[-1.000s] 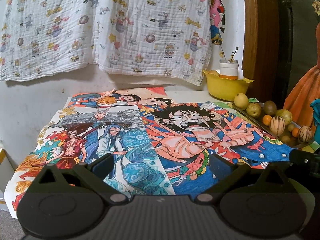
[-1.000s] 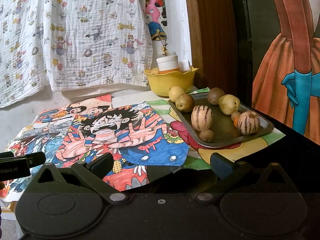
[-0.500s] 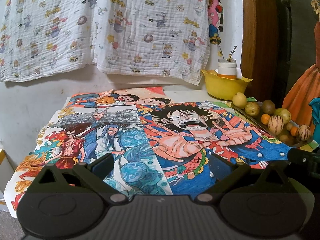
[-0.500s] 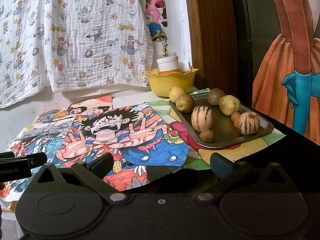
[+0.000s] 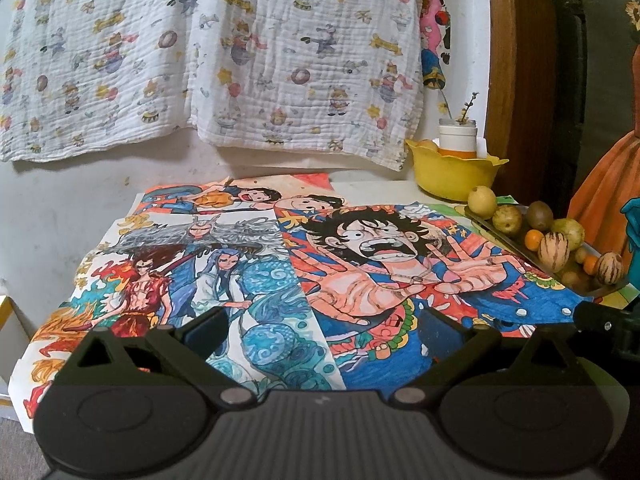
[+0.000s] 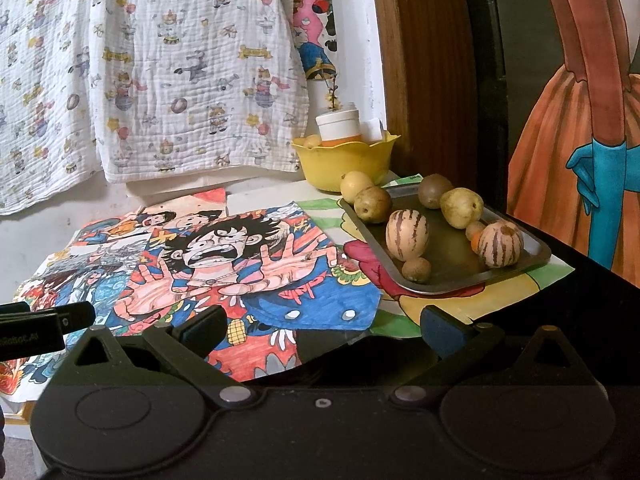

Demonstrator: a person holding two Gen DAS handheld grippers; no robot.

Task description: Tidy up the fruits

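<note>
Both pairs of fingers stand spread with nothing between them: the left gripper over the drawings on the bench, the right gripper at the bench's near edge. From the right gripper the tray lies at about 1 o'clock, near; from the left gripper it lies at about 2 o'clock, well apart, so the right hand is judged the nearer. The tray's long axis runs from the near right toward the far left, ending just beside the yellow bowl. On it lie two striped melons, pears, brown fruits and small oranges. One pale fruit sits at the tray's far corner; whether it rests on the rim or on the bench cannot be told. The bowl holds a white jar and some yellow pieces, too small to identify. The oranges are mostly hidden behind a melon in the right view. Which sorting is wanted, and whether it is reached, the scene does not settle.
</note>
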